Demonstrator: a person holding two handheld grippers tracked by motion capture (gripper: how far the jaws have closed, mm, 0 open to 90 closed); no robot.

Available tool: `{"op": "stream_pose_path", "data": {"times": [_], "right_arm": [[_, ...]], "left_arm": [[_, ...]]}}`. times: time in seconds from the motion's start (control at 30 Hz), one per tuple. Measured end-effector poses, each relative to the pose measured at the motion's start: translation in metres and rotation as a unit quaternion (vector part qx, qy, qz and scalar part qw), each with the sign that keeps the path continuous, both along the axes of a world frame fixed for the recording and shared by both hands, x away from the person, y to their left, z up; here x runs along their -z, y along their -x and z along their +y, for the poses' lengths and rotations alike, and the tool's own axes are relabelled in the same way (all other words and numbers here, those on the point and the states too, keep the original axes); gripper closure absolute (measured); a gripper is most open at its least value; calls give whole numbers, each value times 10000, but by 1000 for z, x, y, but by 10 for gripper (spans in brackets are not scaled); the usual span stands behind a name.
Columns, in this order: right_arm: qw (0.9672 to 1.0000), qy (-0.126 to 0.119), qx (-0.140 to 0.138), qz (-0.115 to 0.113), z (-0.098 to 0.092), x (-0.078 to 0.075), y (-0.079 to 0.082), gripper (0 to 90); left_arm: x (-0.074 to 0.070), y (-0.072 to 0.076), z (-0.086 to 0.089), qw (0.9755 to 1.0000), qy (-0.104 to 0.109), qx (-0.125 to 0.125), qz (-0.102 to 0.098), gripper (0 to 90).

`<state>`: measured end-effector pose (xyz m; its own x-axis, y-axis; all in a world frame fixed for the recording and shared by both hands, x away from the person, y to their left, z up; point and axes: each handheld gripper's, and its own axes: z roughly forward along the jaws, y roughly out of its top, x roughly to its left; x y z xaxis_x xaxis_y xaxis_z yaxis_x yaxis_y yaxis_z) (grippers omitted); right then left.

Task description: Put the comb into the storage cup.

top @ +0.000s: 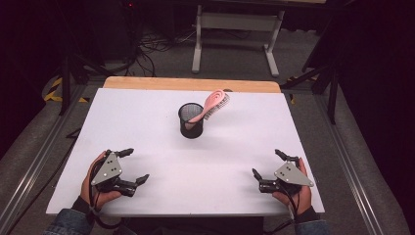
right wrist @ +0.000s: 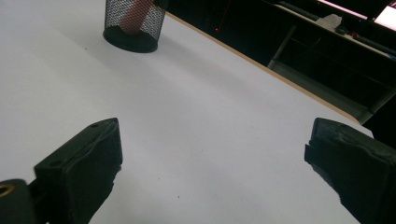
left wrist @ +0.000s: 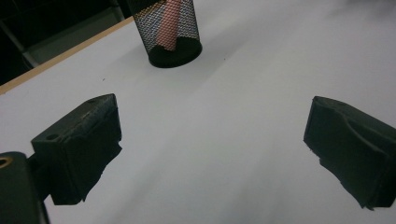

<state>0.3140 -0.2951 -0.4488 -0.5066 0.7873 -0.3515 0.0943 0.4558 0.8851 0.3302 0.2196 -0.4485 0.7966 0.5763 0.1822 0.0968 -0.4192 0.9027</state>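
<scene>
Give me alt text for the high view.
A pink plastic hairbrush stands handle-down, leaning right, in a black wire-mesh cup on a white table. The left gripper and right gripper rest open near the front edge.

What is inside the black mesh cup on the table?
A pink hairbrush stands handle-down in the black mesh cup, leaning so its bristled head sticks out above the rim. The handle shows through the mesh; the cup's solid base band hides its very tip.
</scene>
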Motion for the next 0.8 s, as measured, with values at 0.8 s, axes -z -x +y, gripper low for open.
{"op": "stream_pose_path", "data": {"times": [0.8], "right_arm": [[9999, -79, -102, 59, 5, 2, 1, 40]], "left_arm": [[0, 3, -1, 10000, -74, -2, -20, 47]]}}
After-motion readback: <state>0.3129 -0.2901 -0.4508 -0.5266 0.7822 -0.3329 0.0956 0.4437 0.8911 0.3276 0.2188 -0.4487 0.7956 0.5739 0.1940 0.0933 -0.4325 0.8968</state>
